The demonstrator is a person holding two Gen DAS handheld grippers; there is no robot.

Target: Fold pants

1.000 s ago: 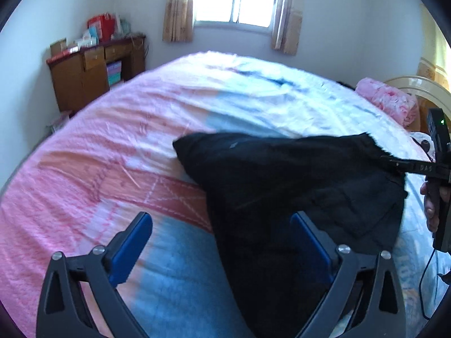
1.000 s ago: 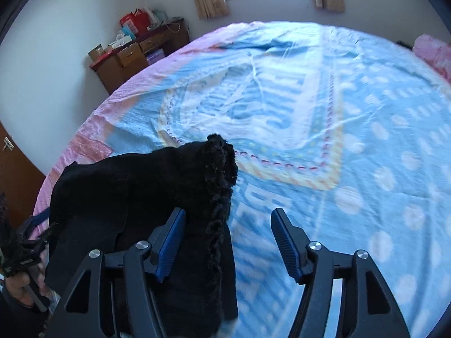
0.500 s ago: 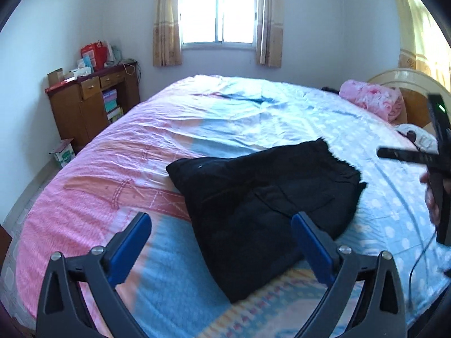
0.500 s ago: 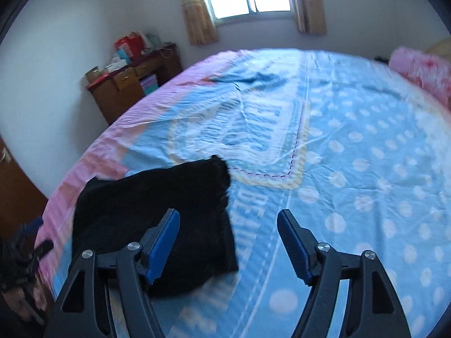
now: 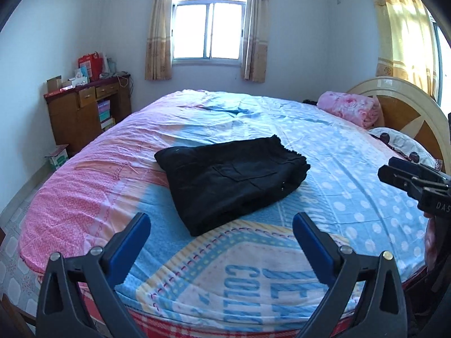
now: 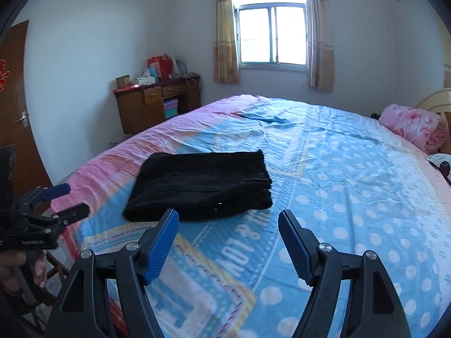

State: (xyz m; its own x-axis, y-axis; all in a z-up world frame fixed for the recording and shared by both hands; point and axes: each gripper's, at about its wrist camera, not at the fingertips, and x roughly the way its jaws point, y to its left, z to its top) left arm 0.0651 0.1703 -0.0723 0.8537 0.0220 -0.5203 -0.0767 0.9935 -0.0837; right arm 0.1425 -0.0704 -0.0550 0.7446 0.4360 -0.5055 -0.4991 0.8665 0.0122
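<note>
While black pants [image 5: 231, 180] lie folded on bed [image 5: 352, 186] | left gripper [image 5: 221, 233], right gripper [image 6: 228, 232] fingers spread, empty | risk: a returning finger snags the frayed hem, undoing the fold

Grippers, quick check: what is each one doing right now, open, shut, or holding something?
Left gripper: open, nothing between its fingers, clear of the black pants.
Right gripper: open, empty, also clear of the pants.

You are in a home bedroom. A wide bed [image 5: 352, 174] with a pink and blue printed sheet fills it, with a curved wooden headboard [image 5: 406, 104] and a rolled pink quilt [image 5: 349, 107]. A curtained window [image 5: 207, 28], a cluttered wooden desk [image 5: 81, 109] and a brown door [image 6: 17, 107] complete it.
</note>
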